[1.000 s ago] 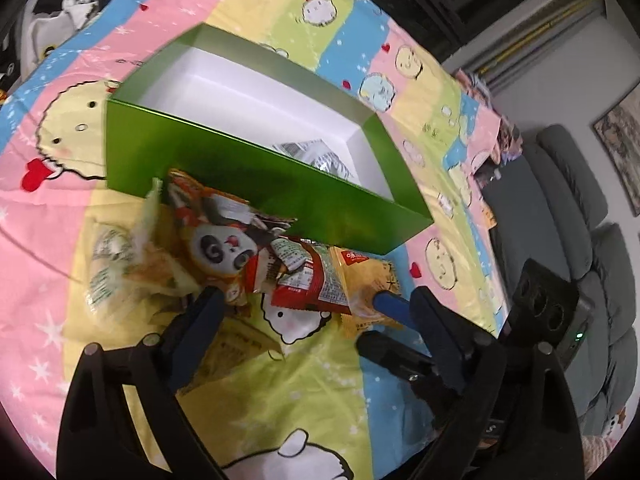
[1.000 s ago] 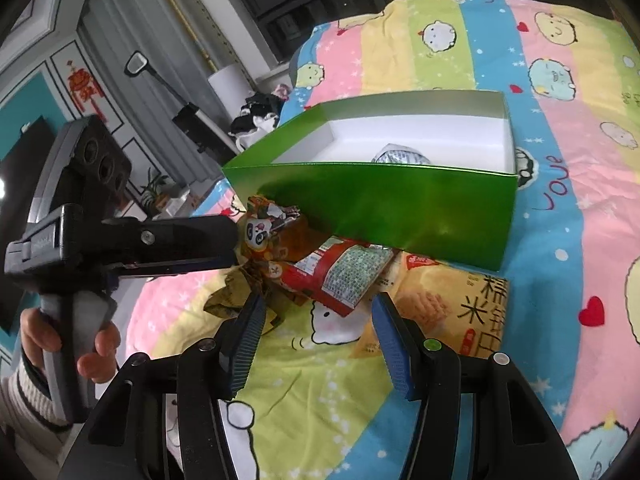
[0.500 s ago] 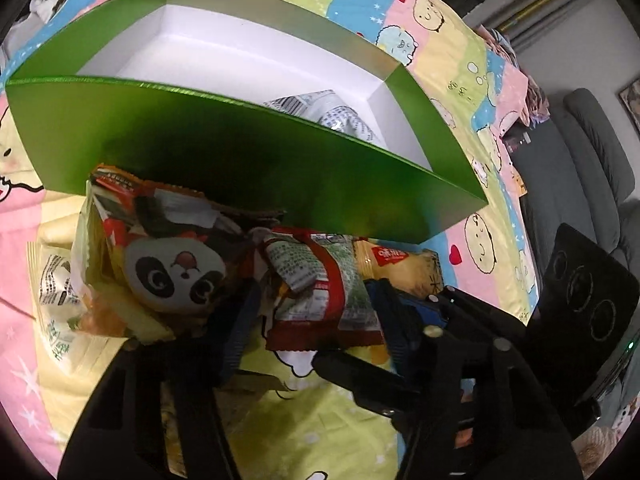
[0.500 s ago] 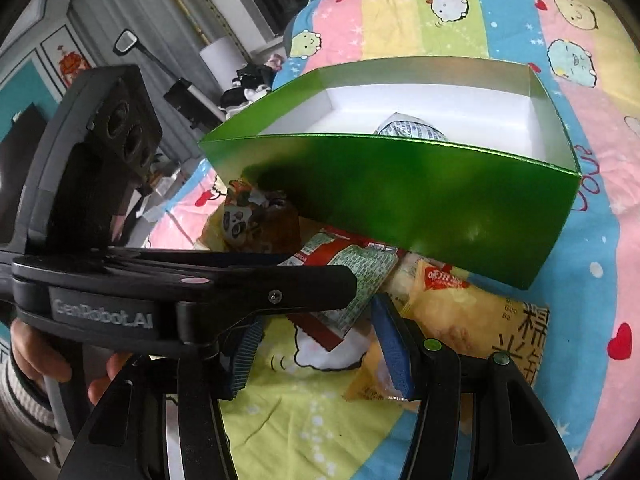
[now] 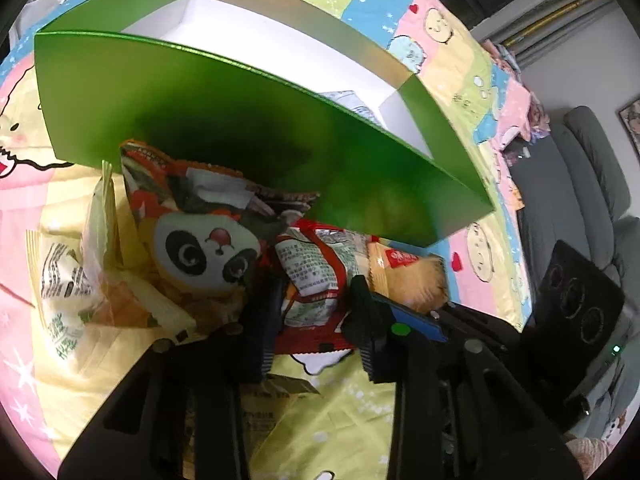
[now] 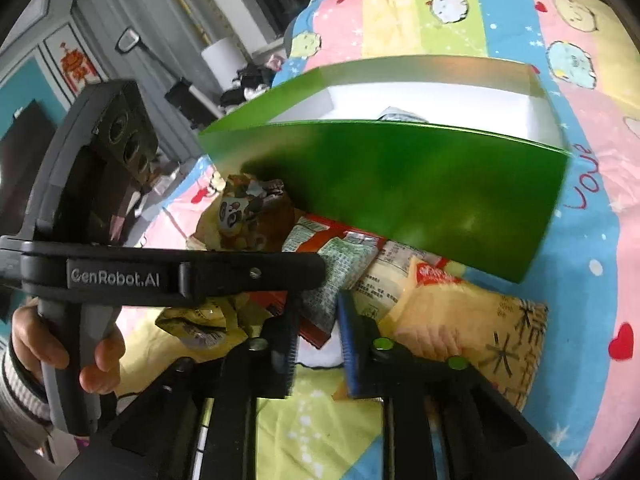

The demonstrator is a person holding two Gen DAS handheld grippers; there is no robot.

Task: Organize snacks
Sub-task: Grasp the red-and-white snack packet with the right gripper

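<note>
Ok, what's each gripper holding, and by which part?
Left gripper, just closed, pinches the red snack packet by its near end. Right gripper, also just closed, has that packet's corner between its jaws; a real grip can't be told.

I worked in a home living room: a pastel cartoon-print cloth covered the table, and beside it stood a grey padded sofa.

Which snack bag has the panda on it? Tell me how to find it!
Find the big green box on the cartoon bedspread. A heap of snack bags lies against its near wall, and the panda bag is on the left side of the heap, next to the red packet. Only it has a white face with black eye patches.
</note>
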